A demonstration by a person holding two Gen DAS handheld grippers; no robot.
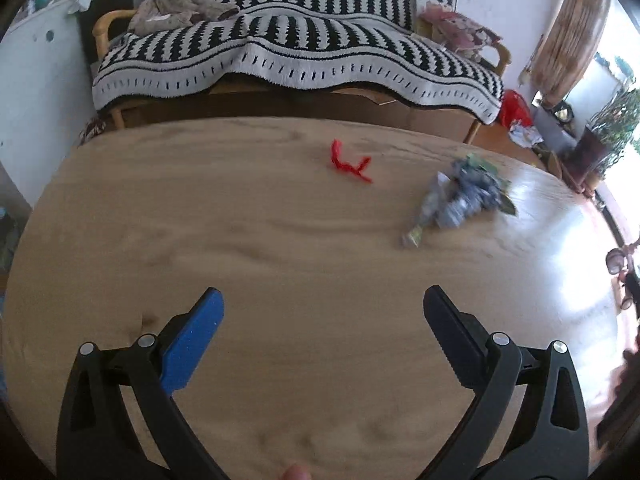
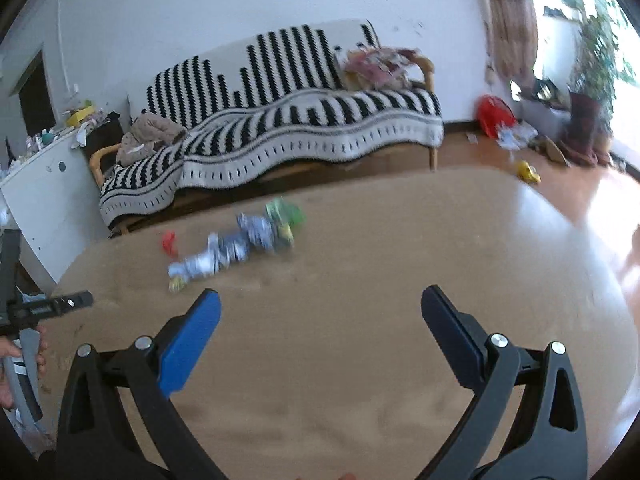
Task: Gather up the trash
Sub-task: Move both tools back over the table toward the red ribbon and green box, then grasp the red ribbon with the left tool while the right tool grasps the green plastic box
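The left gripper [image 1: 322, 300] is wide open over the light wooden worktop [image 1: 240, 240], where a bent red fuzzy wire [image 1: 349, 163] lies near a crumpled blue and green wrapper pile [image 1: 464, 196].

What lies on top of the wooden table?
On the table: a red scrap and crumpled blue-grey and green wrappers. Anything beneath the wrappers is hidden.
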